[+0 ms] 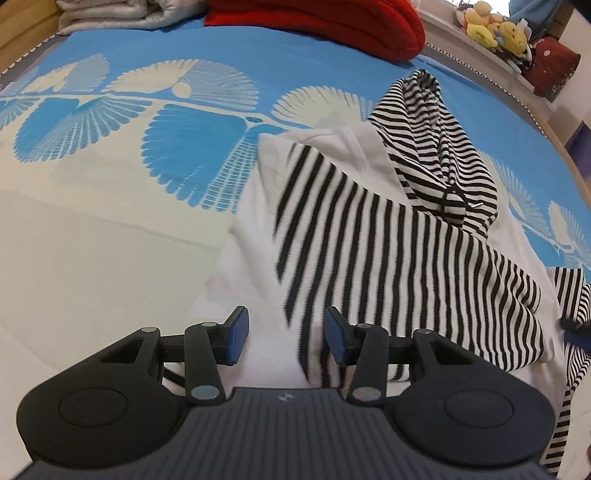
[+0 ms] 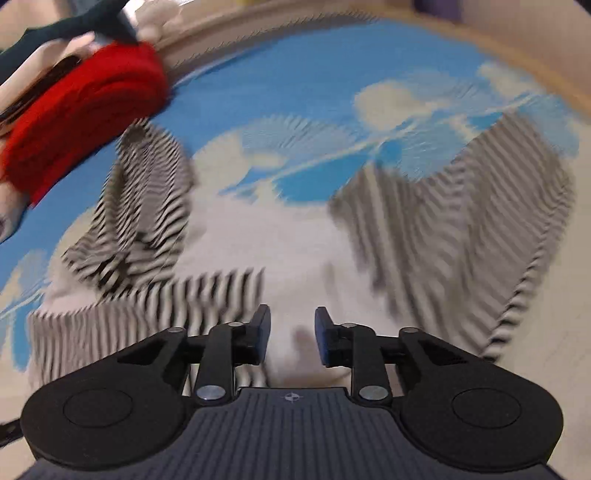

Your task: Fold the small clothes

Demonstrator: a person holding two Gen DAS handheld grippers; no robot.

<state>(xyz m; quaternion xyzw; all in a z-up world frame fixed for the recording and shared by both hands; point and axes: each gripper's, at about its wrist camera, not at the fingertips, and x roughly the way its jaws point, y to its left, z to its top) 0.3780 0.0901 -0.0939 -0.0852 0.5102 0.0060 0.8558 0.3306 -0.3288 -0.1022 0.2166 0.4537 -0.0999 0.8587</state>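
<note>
Two grippers hover over one striped top (image 1: 406, 240) spread on a blue-and-cream bedsheet (image 1: 110, 221); the left gripper (image 1: 286, 334) has its fingers apart above the top's near edge, gripping nothing; the right gripper (image 2: 291, 334) also has its fingers apart over the top's white middle (image 2: 295, 240), though that view is blurred; a red cloth (image 1: 314, 26) lies beyond the top, near the bed's far edge.
</note>
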